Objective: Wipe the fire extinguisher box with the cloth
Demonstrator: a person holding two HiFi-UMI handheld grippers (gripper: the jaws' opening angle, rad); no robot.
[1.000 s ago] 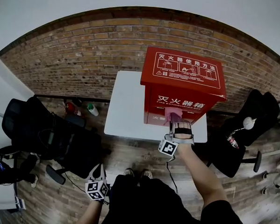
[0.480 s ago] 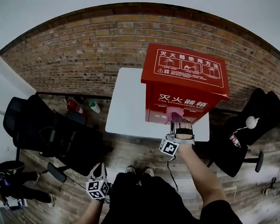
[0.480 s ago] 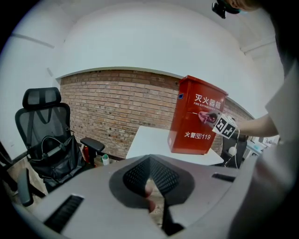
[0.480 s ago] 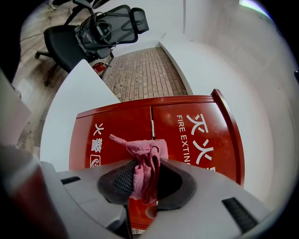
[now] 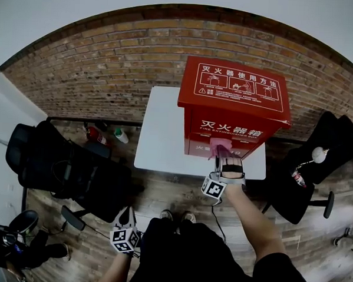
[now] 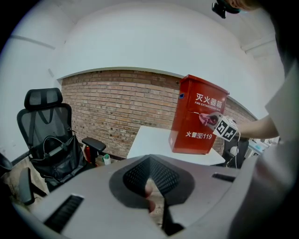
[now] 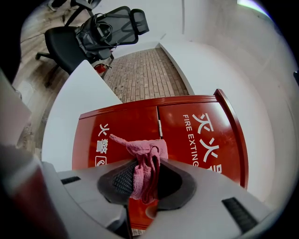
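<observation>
Head cam: high up, faces steeply down, mid-far; covers fire extinguisher box (image 5: 234, 105), white table (image 5: 159, 130), left gripper (image 5: 124, 212), right gripper (image 5: 221, 153). Left gripper cam: low, well back, faces fwd at box front. Right gripper cam: v. close to box front, looks past cloth (image 7: 145, 163) in jaws. All 3 share box + table; head + left cams share black chair (image 5: 63, 167).

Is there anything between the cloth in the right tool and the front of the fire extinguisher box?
Nothing visible stands between them. The right tool is shut on the pink cloth, whose free end is right at the red front of the fire extinguisher box.
</observation>
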